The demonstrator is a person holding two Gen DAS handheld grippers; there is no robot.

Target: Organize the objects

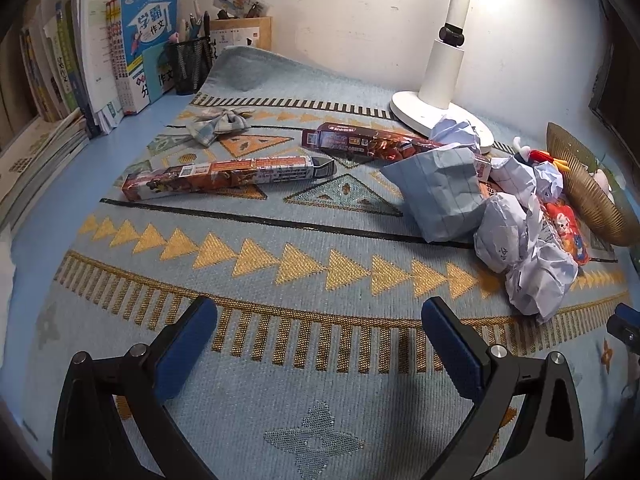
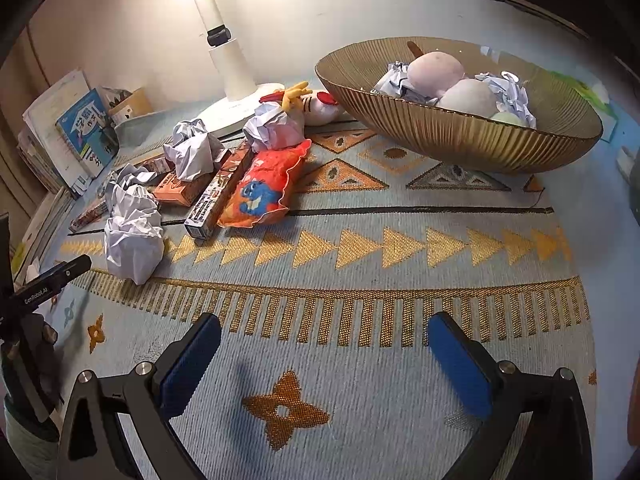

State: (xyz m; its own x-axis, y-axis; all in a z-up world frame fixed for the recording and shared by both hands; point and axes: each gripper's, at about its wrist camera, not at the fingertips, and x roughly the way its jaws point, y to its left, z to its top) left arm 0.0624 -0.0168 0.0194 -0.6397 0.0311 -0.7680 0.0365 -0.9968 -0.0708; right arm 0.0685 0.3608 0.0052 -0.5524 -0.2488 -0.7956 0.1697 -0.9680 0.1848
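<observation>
**A:** Crumpled paper balls (image 2: 134, 240) all over the left of the woven mat (image 2: 360, 280) on the bench, plus some already in the gold ribbed bowl (image 2: 460, 140) at the far right. The bowl also has three round plush-looking lumps in it: pinkish, pale grey and greenish.

**B:** Claws?

**A:** Left claw (image 1: 320, 344) is spread wide, nothing between the blue pads, hovering over bare mat. Right claw (image 2: 324, 360) is the same: wide open, empty, touching nothing.

**B:** Counts?

**A:** Left view: two long printed boxes (image 1: 224, 178) mid-mat, one checked fabric bow (image 1: 218, 124), one mesh pen cup (image 1: 190, 64) stuffed with pens. Right view: roughly four loose paper wads, one orange snack bag (image 2: 260, 192), one plush toy (image 2: 316, 106) by the white lamp base (image 2: 236, 108). Can't count the paper in the bowl exactly.
</observation>
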